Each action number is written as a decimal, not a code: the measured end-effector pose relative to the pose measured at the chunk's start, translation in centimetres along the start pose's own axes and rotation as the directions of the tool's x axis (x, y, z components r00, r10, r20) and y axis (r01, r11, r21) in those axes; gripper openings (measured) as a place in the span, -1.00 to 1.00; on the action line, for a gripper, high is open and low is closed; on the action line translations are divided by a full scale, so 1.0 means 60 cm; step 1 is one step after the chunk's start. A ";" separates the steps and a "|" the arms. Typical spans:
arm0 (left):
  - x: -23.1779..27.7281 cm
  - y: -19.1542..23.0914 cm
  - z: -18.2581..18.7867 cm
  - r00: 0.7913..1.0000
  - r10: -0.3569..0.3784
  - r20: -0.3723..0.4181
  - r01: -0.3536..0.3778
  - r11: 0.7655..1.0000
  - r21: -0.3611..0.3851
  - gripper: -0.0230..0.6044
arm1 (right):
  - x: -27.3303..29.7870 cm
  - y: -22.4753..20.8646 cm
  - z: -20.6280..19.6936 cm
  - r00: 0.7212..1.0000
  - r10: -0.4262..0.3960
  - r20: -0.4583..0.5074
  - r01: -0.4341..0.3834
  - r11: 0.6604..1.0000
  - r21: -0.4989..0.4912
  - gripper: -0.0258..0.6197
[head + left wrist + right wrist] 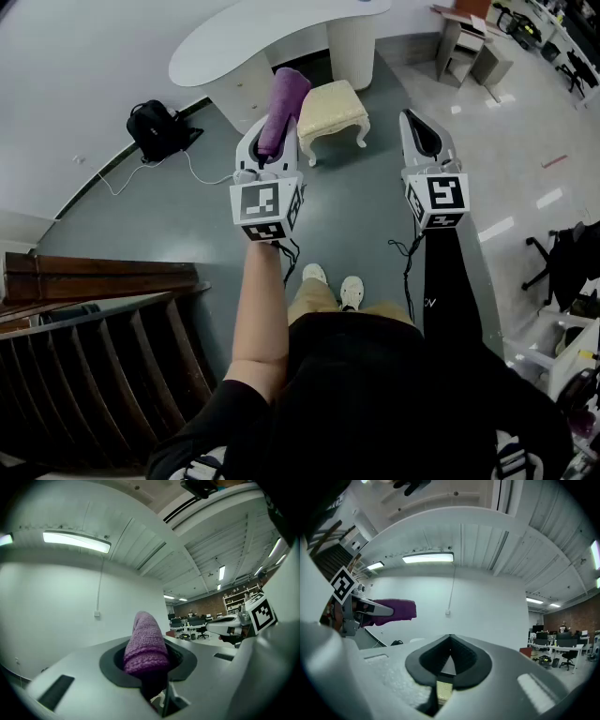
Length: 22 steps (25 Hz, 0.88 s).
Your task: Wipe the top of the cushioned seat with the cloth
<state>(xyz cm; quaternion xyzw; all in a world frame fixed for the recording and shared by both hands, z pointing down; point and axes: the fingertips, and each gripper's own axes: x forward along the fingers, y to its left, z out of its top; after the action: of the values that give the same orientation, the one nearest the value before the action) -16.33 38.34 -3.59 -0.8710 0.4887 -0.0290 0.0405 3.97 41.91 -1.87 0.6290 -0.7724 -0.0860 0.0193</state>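
Observation:
A cream cushioned seat (332, 110) on curved legs stands on the grey floor ahead of me. My left gripper (269, 131) is held up in the air, shut on a rolled purple cloth (282, 103) that sticks out past its jaws, just left of the seat. In the left gripper view the cloth (145, 644) rises between the jaws of the left gripper (149, 670). My right gripper (419, 131) hangs to the right of the seat, shut with nothing in it. Its own view shows the right gripper (449, 656) with jaws together and a sliver of cream below.
A white curved desk (281, 37) stands right behind the seat. A black backpack (157, 127) with a cable lies at the left wall. Wooden stairs (94, 337) are at lower left. A small cabinet (464, 42) and an office chair (562, 262) are at right.

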 end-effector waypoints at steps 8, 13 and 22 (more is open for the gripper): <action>0.017 0.018 -0.009 1.000 -0.003 -0.003 0.002 0.999 -0.038 -0.64 | 0.010 -0.004 -0.012 1.000 0.001 -0.012 -0.001 0.999 0.033 -0.92; 0.057 0.043 -0.022 1.000 -0.009 -0.004 0.009 0.998 -0.059 -0.64 | 0.052 -0.013 -0.028 1.000 -0.007 -0.026 0.008 0.999 0.050 -0.92; 0.215 0.111 -0.039 0.997 -0.076 0.000 0.076 0.996 -0.056 -0.64 | 0.222 -0.044 -0.056 0.999 0.000 -0.038 0.002 0.999 0.046 -0.92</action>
<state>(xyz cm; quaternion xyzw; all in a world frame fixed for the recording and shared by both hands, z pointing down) -15.44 23.76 -1.81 -0.8897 0.4560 -0.0176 0.0145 4.23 28.01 -0.03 0.6311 -0.7734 -0.0564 0.0196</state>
